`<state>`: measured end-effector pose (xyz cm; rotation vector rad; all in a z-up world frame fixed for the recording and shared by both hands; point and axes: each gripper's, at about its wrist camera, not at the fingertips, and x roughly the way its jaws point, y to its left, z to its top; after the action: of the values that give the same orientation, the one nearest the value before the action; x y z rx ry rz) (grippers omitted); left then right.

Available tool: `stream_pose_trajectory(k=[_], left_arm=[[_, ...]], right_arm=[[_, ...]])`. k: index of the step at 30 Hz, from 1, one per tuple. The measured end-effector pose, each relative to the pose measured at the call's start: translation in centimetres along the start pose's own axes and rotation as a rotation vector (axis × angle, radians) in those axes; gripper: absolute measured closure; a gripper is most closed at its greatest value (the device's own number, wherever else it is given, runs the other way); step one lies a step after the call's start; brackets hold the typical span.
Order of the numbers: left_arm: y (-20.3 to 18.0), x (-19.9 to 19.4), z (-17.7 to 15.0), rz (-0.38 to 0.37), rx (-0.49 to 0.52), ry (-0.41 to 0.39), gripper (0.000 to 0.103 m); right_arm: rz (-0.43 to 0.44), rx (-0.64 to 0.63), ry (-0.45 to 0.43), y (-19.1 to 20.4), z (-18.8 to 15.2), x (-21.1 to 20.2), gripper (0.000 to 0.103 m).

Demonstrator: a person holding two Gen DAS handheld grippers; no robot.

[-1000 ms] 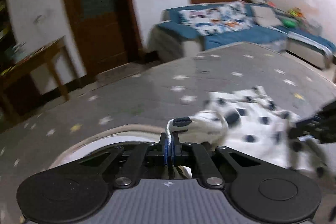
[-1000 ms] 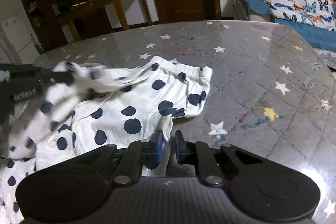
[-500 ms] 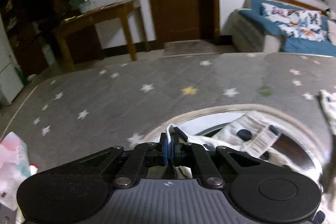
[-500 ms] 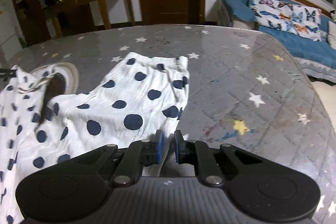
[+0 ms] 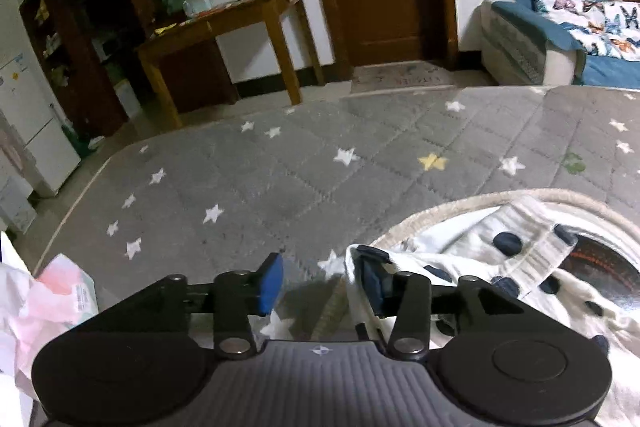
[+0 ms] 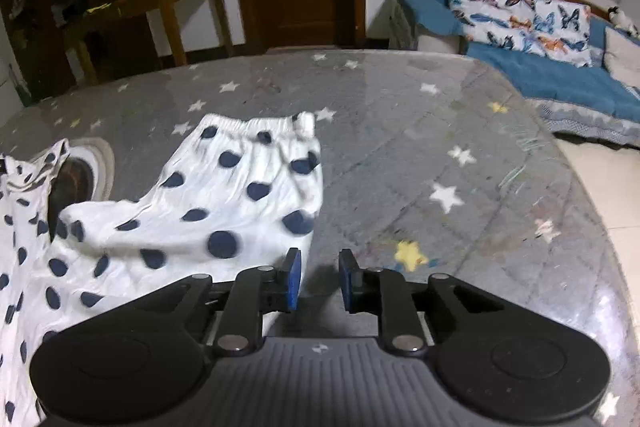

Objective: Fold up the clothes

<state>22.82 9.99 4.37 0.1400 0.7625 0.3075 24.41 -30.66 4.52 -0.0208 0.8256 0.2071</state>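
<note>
White trousers with dark blue dots [image 6: 224, 195] lie spread on the grey star-patterned table [image 6: 440, 155], waistband at the far end. My right gripper [image 6: 318, 285] is open and empty, just past the cloth's right edge. My left gripper [image 5: 320, 283] is open; the trousers' cuff end [image 5: 500, 259] lies against its right finger [image 5: 374, 285] and drapes over a round mat [image 5: 440, 215].
The round mat with a dark centre [image 6: 86, 171] lies under the cloth at the left. Crumpled pink and white clothes [image 5: 44, 307] sit at the table's near left. A wooden side table [image 5: 224, 27] and a blue sofa [image 6: 520, 39] stand beyond the table.
My left gripper opened and let go of the cloth end, which now rests on the round mat. My right gripper opened slightly. The trousers lie flatter and more spread out.
</note>
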Motion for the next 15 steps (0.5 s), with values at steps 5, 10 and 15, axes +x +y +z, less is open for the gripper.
stream_pose_trajectory(k=[5,10,15], left_arm=[[-0.7,-1.7,0.9,-0.023,0.023,-0.055,0.047],[-0.7,-1.2,1.1,-0.01,0.033,-0.055,0.043],[1.8,1.7,1.6,-0.083,-0.147,0.076,0.042]], right_arm=[[0.008,-0.001,-0.034,0.2,0.8,-0.2,0.084],[0.063,-0.041,-0.046,1.8,0.9,-0.5,0.084],[0.098,-0.087,-0.035,3.7,0.9,-0.2,0.084]])
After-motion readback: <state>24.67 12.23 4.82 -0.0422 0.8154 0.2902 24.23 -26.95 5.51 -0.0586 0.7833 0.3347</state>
